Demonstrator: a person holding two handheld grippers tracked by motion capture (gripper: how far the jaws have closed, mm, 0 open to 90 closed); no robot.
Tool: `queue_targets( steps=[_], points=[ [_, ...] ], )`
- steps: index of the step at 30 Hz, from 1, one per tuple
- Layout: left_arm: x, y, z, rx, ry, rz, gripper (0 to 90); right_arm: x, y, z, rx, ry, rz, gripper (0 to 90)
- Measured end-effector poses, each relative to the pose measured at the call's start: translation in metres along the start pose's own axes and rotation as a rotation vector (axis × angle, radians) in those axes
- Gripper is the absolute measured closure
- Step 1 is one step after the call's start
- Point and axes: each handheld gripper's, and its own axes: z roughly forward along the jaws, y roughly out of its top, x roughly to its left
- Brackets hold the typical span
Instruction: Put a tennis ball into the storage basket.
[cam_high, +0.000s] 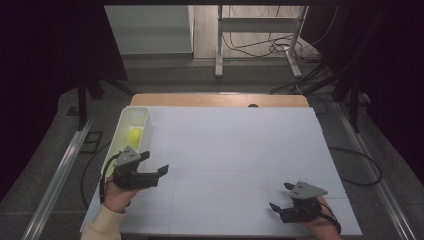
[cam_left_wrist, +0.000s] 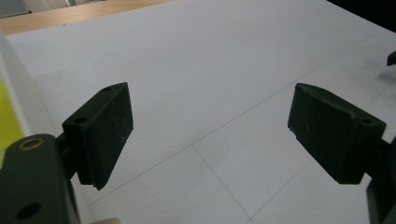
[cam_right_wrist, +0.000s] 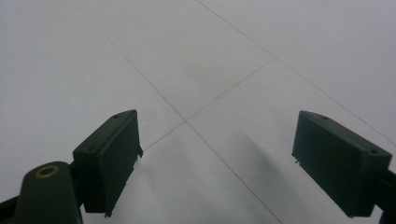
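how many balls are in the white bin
1: a yellow-green ball lies in the white plastic bin at the table's left edge; the left gripper may hide more.

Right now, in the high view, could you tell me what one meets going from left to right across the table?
White tray holding a yellow-green ball → left gripper, jaws open and empty → bare white tabletop → right gripper, also open.
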Motion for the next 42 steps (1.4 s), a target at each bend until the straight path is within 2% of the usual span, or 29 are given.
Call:
queue_targets(
  steps=[11, 20, 26, 30, 42],
  points=[
    [-0.019, -0.014, 0.013, 0.000, -0.045, 0.021, 14.3, 0.000, 0.000, -0.002, -0.005, -0.003, 0.010, 15.8],
    [-0.033, -0.030, 0.026, 0.031, -0.070, 0.053, 13.6, -0.001, 0.000, -0.003, -0.020, 0.003, 0.028, 15.8],
    [-0.036, -0.040, 0.030, 0.045, -0.069, 0.047, 13.6, -0.001, 0.000, -0.003, -0.030, 0.003, 0.032, 15.9],
    [-0.037, -0.040, 0.033, 0.056, -0.067, 0.058, 13.3, -0.002, 0.000, -0.003, -0.032, 0.001, 0.036, 15.9],
    [-0.037, -0.041, 0.035, 0.057, -0.069, 0.054, 13.3, -0.002, 0.000, -0.003, -0.033, -0.003, 0.033, 15.9]
  ],
)
